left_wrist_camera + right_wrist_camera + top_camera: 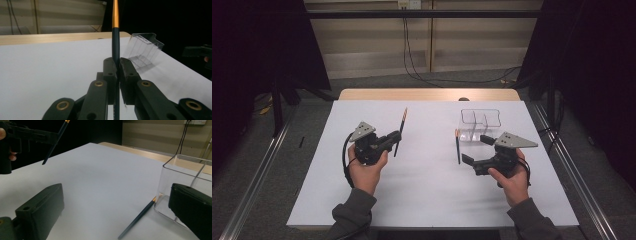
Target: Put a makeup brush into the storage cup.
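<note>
Your left tongs (pixel 117 68) are clamped on a dark pencil (pixel 115 45), held above the desk (pixel 427 185). Your right tongs (pixel 476 149) stand open; a second pencil (pixel 457 146) lies at their nine o'clock, touching the clear box (pixel 481 120).

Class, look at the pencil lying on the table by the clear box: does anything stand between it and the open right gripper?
Nothing visible does. Bare white table lies between the right gripper and the pencil.
</note>
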### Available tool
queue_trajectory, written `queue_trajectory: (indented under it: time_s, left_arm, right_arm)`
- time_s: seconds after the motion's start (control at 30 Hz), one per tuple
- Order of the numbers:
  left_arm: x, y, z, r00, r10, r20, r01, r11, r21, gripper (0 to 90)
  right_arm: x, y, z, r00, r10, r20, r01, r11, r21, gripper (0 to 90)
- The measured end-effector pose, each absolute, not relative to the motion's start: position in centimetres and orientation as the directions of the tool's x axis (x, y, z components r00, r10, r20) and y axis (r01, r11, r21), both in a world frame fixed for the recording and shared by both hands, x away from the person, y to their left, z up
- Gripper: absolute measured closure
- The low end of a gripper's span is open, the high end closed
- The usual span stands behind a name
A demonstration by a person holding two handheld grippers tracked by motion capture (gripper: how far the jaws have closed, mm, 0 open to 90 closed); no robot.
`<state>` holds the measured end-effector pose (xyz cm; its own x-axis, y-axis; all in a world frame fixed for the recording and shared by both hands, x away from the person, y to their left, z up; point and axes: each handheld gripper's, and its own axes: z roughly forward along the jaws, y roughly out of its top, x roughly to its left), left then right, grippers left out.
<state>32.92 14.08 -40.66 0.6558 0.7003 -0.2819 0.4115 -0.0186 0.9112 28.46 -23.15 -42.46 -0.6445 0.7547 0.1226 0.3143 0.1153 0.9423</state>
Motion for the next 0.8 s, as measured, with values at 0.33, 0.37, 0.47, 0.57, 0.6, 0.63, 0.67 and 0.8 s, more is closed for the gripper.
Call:
queue_trajectory:
  time_s: [0.33,0.37,0.47,0.57,0.6,0.63,0.67,0.8]
  left_arm:
    - [33.0,12.5,-40.6,0.694,0.651,-0.308,0.423,-0.023,0.906,84.2]
    - [33.0,12.3,-40.6,0.695,0.651,-0.306,0.425,-0.028,0.905,84.2]
    - [33.0,12.0,-40.6,0.705,0.638,-0.309,0.422,-0.029,0.906,84.2]
    - [33.0,11.6,-40.6,0.713,0.625,-0.318,0.425,-0.025,0.905,84.1]
    - [32.9,11.3,-40.6,0.711,0.624,-0.325,0.428,-0.017,0.904,84.2]
    - [32.9,11.2,-40.6,0.717,0.617,-0.323,0.428,-0.024,0.903,84.1]
    - [32.9,11.1,-40.7,0.717,0.617,-0.325,0.428,-0.022,0.904,84.2]
    - [32.9,10.6,-40.9,0.728,0.605,-0.322,0.427,-0.032,0.904,84.2]
  right_arm:
    - [29.8,-21.1,-41.2,-0.668,0.737,0.107,0.308,0.143,0.941,0.0]
    - [29.9,-21.0,-41.1,-0.667,0.738,0.107,0.307,0.141,0.941,0.0]
    - [30.3,-20.7,-41.1,-0.669,0.733,0.126,0.313,0.125,0.941,0.0]
    - [30.6,-20.4,-41.1,-0.667,0.733,0.136,0.323,0.119,0.939,0.2]
    - [30.6,-20.3,-41.0,-0.665,0.732,0.144,0.328,0.113,0.938,0.2]
    - [30.8,-20.2,-41.0,-0.673,0.725,0.151,0.328,0.110,0.938,0.2]
    - [30.8,-20.1,-40.9,-0.672,0.725,0.152,0.327,0.107,0.939,0.2]
    - [31.0,-19.8,-40.6,-0.676,0.722,0.151,0.322,0.105,0.941,0.2]
